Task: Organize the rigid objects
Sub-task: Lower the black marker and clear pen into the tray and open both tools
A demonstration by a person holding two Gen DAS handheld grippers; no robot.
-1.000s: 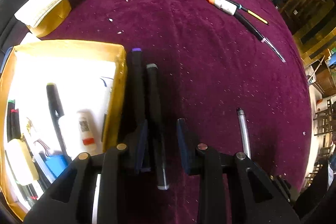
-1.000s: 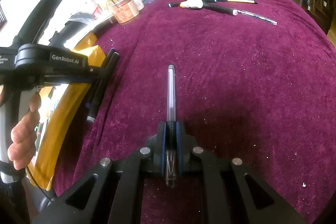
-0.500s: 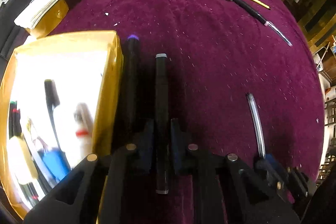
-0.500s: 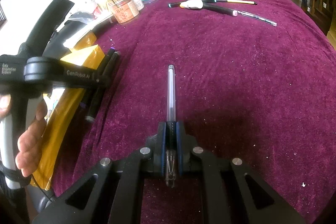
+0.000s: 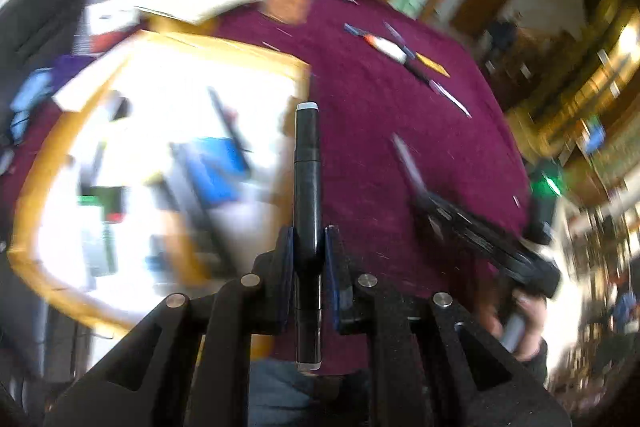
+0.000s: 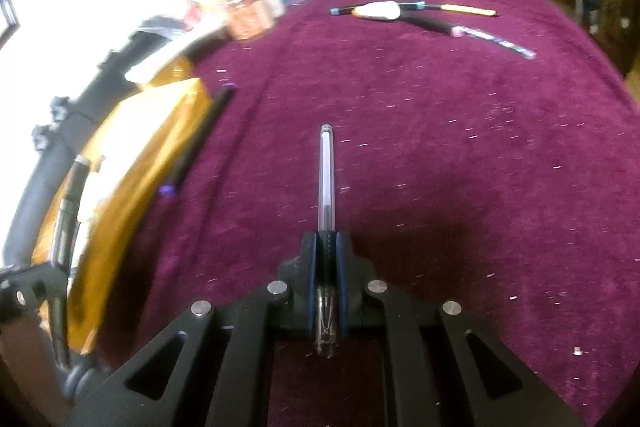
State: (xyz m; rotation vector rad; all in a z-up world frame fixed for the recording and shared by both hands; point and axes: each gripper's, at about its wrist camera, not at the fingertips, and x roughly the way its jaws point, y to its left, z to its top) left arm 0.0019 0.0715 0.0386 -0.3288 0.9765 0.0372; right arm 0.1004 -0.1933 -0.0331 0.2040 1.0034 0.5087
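- The left claw (image 5: pixel 308 247) is clamped on a black marker (image 5: pixel 307 163). The marker points straight ahead, in line with the claw.
- The yellow box (image 5: pixel 240 47) lies just to the left of it, so the left claw is nearer.
- The right claw (image 6: pixel 326 267) is clamped on a clear pen (image 6: pixel 327 179), pointing straight ahead over the purple worktop (image 6: pixel 460 147).

Bare burgundy velvet tablecloth (image 6: pixel 440 155) lies open ahead of the right gripper (image 6: pixel 326 247); a black purple-capped marker (image 6: pixel 200 139) hugs the yellow box's (image 6: pixel 132 147) wall, pens (image 6: pixel 420 15) farther off.
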